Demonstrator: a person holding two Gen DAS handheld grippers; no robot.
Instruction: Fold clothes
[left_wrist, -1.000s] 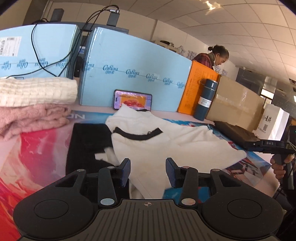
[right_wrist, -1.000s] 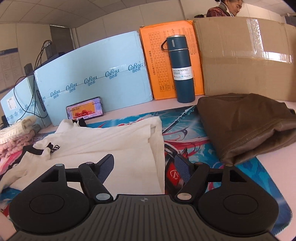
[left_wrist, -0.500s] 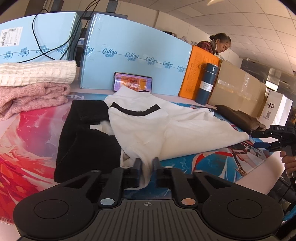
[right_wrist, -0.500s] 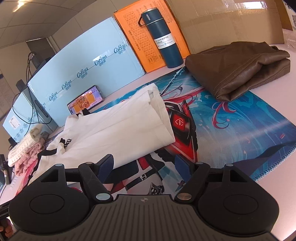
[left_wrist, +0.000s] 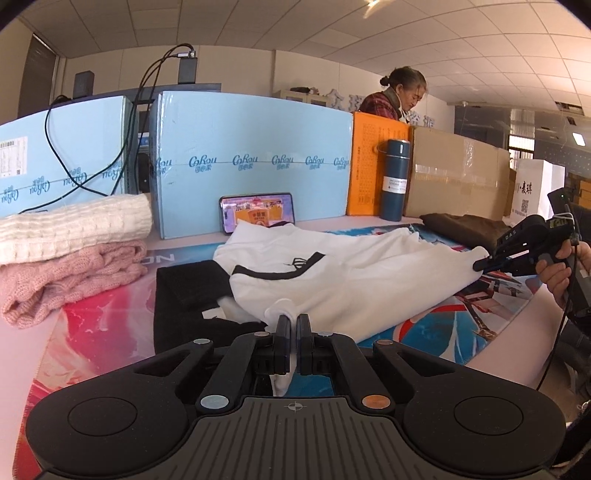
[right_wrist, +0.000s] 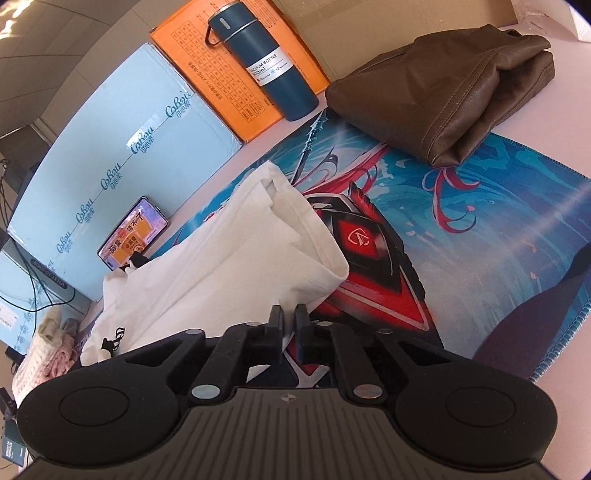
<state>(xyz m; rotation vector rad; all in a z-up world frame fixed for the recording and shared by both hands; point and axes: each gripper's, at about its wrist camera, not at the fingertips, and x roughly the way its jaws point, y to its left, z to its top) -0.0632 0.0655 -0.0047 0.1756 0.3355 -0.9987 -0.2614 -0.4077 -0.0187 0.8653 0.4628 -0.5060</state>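
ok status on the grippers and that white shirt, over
Left hand-held gripper shut on white cotton shirt edge. Right hand-held gripper shut on its corner. Black garment partly underneath, nothing blocking.

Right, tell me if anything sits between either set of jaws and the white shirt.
Nothing visible does. The left gripper is already shut on a bunched edge of the white cotton shirt with black trim, and the right gripper is shut on its far corner.

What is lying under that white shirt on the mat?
A black garment sticks out from under the white shirt; how far it runs beneath is covered. The printed mat lies below both.
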